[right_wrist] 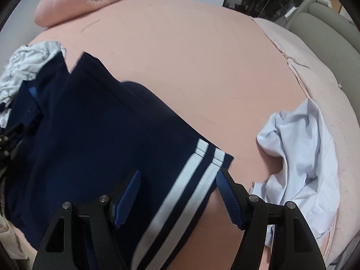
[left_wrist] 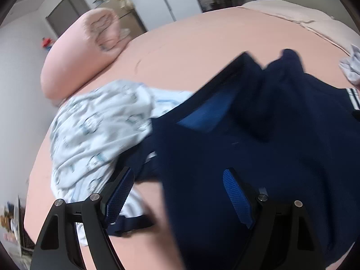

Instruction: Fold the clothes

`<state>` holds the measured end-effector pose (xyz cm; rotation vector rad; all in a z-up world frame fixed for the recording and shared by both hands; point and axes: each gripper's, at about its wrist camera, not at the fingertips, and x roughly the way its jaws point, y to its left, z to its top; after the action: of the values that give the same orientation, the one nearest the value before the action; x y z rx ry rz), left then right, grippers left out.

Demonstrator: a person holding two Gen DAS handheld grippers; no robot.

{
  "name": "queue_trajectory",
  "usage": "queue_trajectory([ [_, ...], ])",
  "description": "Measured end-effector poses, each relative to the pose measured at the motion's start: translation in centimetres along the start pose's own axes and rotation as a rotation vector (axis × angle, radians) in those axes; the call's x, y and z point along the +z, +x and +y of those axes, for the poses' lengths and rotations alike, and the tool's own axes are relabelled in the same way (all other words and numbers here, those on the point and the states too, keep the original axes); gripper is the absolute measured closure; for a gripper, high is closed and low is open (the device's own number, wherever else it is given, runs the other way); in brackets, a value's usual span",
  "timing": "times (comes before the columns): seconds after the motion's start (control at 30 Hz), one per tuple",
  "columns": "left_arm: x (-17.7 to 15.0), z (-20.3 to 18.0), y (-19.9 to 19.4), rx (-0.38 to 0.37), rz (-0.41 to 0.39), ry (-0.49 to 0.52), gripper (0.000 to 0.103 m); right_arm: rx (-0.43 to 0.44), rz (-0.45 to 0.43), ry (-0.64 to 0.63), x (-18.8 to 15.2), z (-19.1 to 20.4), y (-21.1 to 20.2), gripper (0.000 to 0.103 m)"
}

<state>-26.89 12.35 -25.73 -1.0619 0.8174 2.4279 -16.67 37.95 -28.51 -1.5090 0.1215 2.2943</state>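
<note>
A navy garment (left_wrist: 258, 146) with white side stripes (right_wrist: 191, 180) lies spread on the pink bed (right_wrist: 191, 56). My left gripper (left_wrist: 180, 193) is open just above the garment's left edge, its right finger over the navy cloth and its left finger over a white patterned garment (left_wrist: 94, 135). My right gripper (right_wrist: 177, 195) is open and straddles the striped edge of the navy garment (right_wrist: 90, 139), holding nothing. The left gripper's black frame shows at the left edge of the right wrist view (right_wrist: 6, 139).
A pale blue shirt (right_wrist: 299, 153) lies crumpled at the bed's right edge, also showing in the left wrist view (left_wrist: 351, 67). A pink pillow (left_wrist: 78, 51) sits at the bed's far left. A beige folded blanket (right_wrist: 315, 72) lines the right side.
</note>
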Motion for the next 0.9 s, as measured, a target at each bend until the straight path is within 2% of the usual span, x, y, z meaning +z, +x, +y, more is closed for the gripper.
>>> queue_trajectory([
  [0.07, -0.6, 1.3, 0.4, 0.025, 0.028, -0.026, 0.022, -0.007, 0.016, 0.005, -0.2, -0.2, 0.5, 0.033],
  [0.13, -1.2, 2.7, 0.6, 0.016, 0.052, -0.074, 0.022, -0.011, 0.033, 0.024, -0.4, -0.6, 0.8, 0.033],
  [0.27, -1.4, 4.3, -0.3, -0.127, 0.039, -0.166, 0.022, 0.019, 0.048, 0.071, -0.6, -1.2, 0.9, 0.033],
  [0.33, -1.0, 3.8, -1.2, -0.167, 0.011, -0.163, 0.022, 0.041, 0.048, 0.095, -0.5, -1.3, 0.6, 0.033],
  [0.47, 0.3, 0.8, -2.0, -0.190, -0.004, -0.072, 0.022, 0.076, 0.038, 0.106, -0.3, -0.6, -0.1, 0.033],
  [0.6, 1.6, -2.8, -0.9, -0.128, 0.026, 0.022, 0.022, 0.056, 0.037, 0.062, -0.2, 0.7, -0.3, 0.033],
  [0.77, 2.7, -5.3, 0.4, -0.126, 0.056, 0.057, 0.022, 0.053, 0.045, 0.054, -0.5, 1.3, -0.1, 0.033],
  [0.9, 2.9, -6.0, 2.0, -0.061, 0.124, 0.083, 0.022, 0.063, 0.055, 0.062, -0.9, 1.2, 0.0, 0.033],
])
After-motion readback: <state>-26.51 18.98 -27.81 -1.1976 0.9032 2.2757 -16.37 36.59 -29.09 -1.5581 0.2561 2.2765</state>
